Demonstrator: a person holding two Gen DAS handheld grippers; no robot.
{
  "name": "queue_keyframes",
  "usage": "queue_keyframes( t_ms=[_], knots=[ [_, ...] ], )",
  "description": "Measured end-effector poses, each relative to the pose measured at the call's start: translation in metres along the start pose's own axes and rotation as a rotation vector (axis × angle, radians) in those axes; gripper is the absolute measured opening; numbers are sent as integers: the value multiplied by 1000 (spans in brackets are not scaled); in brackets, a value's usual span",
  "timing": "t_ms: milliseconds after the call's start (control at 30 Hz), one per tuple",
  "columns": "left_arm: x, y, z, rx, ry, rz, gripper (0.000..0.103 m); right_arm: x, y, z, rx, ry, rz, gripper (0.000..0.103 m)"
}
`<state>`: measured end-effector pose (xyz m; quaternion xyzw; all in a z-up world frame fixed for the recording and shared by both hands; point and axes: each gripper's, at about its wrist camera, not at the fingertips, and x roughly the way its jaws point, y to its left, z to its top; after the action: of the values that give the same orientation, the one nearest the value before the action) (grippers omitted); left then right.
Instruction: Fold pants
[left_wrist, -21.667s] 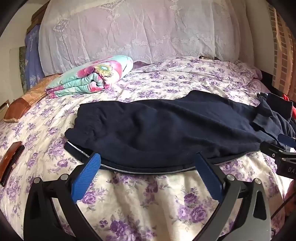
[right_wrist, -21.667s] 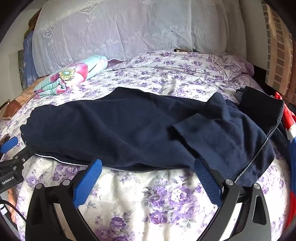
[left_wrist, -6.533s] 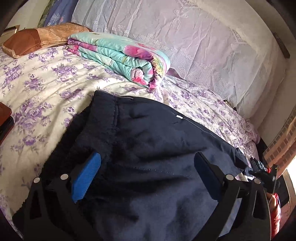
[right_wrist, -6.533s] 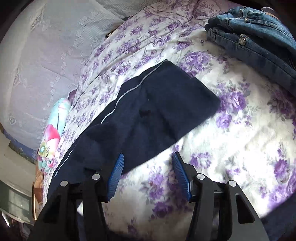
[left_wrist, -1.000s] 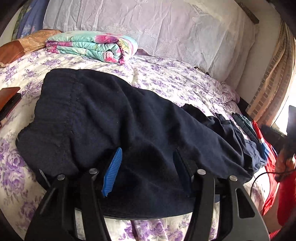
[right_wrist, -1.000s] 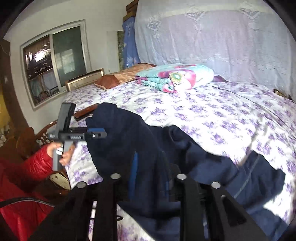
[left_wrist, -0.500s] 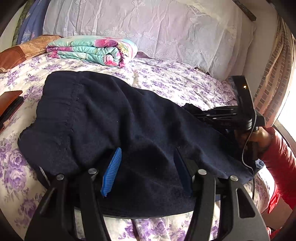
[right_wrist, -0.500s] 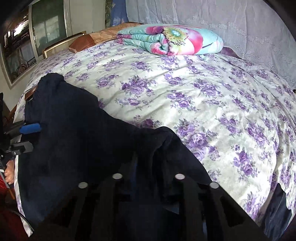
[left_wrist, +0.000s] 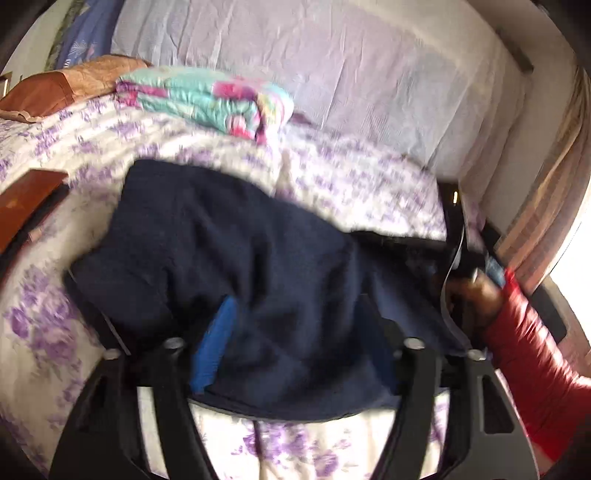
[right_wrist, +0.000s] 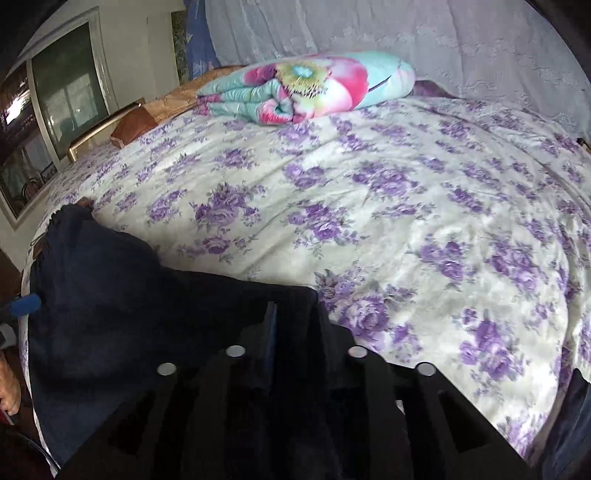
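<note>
Navy pants (left_wrist: 236, 251); white bedspread (right_wrist: 406, 192) with purple flowers; teal-and-pink floral blanket (right_wrist: 306, 86) at 12 o'clock; red sleeve (left_wrist: 532, 347).

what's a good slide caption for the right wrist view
Right gripper shut on navy pants, carrying the fabric over a purple-flowered bedspread.

No legible text, label, brand, number or sign is present in either view. The left wrist view is motion-blurred throughout. The right wrist view shows only printed flower patterns on the bed sheet (right_wrist: 424, 206) and the folded quilt (right_wrist: 310, 85); neither carries any lettering.
</note>
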<state>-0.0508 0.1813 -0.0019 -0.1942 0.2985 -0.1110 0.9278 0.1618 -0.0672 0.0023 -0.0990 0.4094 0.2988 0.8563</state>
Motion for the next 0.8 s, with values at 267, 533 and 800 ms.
queue_keyframes(
  t_ms=[267, 533, 800],
  knots=[
    [36, 6, 6, 58, 12, 125, 99, -7, -9, -23, -8, 95, -60, 62],
    [42, -4, -7, 160, 25, 199, 98, -83, -64, -7, 153, -165, -290, 95],
    [34, 3, -4, 116, -6, 126, 98, -40, -136, -58, 282, 146, -610, 98]
  ],
)
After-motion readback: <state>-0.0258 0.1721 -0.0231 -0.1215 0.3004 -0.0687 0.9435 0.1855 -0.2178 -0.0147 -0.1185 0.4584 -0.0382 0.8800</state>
